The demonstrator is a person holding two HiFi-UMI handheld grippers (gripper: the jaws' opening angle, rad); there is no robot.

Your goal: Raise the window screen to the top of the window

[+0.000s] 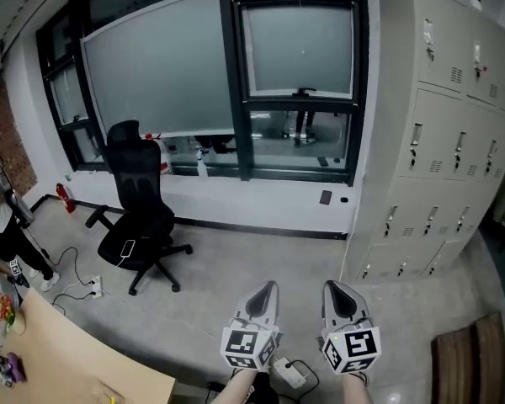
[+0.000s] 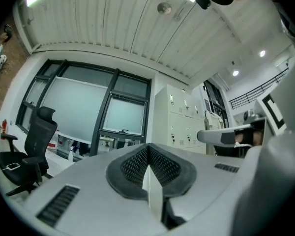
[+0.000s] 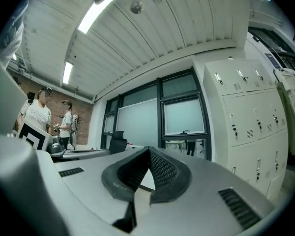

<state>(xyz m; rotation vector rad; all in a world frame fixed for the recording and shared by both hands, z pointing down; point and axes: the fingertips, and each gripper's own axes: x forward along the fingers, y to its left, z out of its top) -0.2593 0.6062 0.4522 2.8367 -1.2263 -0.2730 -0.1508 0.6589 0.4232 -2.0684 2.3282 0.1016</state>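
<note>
Across the top of the head view we see the dark-framed window wall [image 1: 227,74], and down the right side a bank of pale lockers [image 1: 454,141]. The grey floor [image 1: 236,268] fills the middle of the frame. The window screen [image 1: 299,49] is a frosted sheet in the narrower pane at upper centre. Its bottom rail carries a small handle, and a strip of clear glass lies under it. A wider frosted screen [image 1: 160,74] covers the pane to its left.

A black office chair [image 1: 135,217] stands left of centre, just in front of the sill. A light wooden bench [image 1: 76,352] cuts the lower left corner.

At bottom centre we hold the left gripper [image 1: 269,286] and the right gripper [image 1: 332,286] side by side, both pointing towards the window and well apart from it. In the left gripper view the left gripper's pads meet with nothing between them, and the right gripper view shows the same. That view also shows two people [image 3: 37,114] by a brick wall at its left edge.

A small red fire extinguisher [image 1: 65,197] sits by the wall at the left.
</note>
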